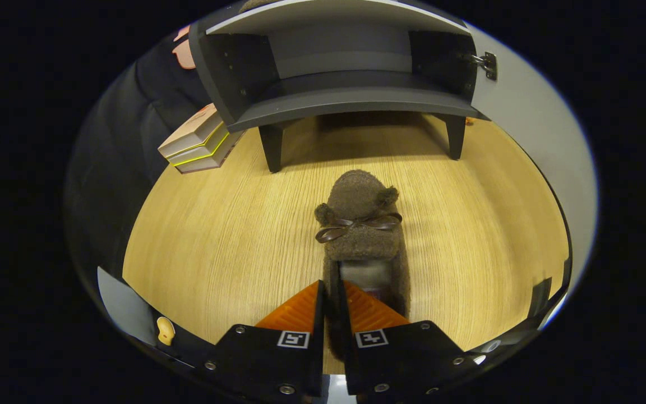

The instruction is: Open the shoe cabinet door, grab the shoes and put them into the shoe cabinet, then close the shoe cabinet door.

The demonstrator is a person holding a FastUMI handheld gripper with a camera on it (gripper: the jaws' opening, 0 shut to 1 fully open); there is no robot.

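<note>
A brown fuzzy slipper (361, 224) with small ears and a dark ribbon bow points toward the cabinet. My gripper (332, 303) is shut on the left side wall of the slipper's heel opening, one finger outside it and one inside. The dark grey shoe cabinet (345, 101) stands beyond the slipper on short legs, its compartment open and bare inside. Its pale door (530, 129) is swung out to the right, a metal hinge (487, 63) showing at the cabinet's right side.
A stack of boxes (198, 143) sits on the wooden floor (216, 235) left of the cabinet's front left leg. A dark cloth wall runs along the left. A small pale knob (165, 330) sits near the left finger's base.
</note>
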